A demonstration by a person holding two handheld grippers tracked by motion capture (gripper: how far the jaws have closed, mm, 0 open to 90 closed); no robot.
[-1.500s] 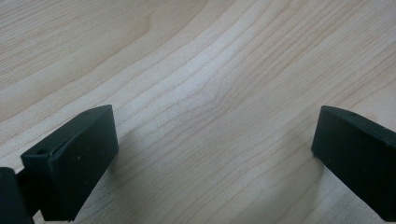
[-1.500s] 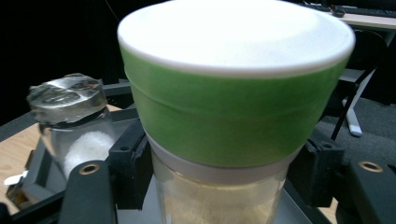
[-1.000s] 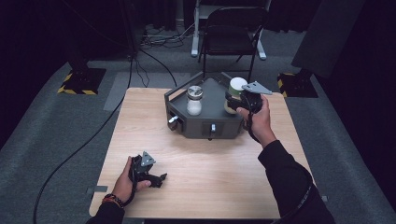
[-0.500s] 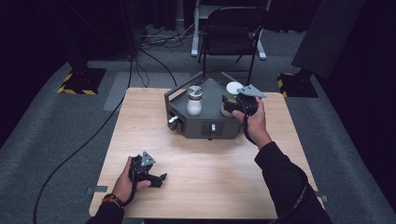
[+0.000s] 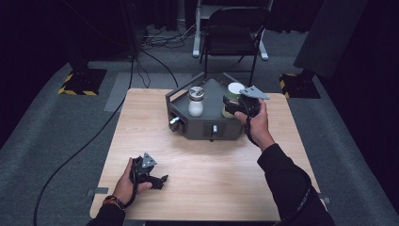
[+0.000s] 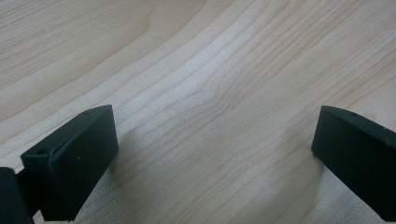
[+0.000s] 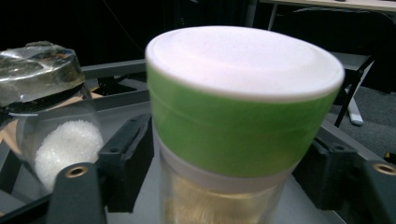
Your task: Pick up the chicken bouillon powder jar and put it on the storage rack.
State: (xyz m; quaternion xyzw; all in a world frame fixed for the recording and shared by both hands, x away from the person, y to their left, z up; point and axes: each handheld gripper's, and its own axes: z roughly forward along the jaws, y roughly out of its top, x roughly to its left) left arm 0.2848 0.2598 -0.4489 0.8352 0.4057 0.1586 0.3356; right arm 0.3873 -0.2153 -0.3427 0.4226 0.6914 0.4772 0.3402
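Green-lidded jar [image 7: 243,107] between black jaws — glass jar [image 7: 46,126] at left.

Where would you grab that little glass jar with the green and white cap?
Take the glass jar with the green and white cap by its clear body just below the cap, from the side. It stands upright on the dark grey tray, and the right tongs already straddle it there, level with the body.

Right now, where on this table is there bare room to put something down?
The wooden table is bare left of the dark tray, and again in front of it, between the left gripper and the sleeve. It is crowded inside the tray, where the right gripper grips the green-lidded jar beside the glass jar.
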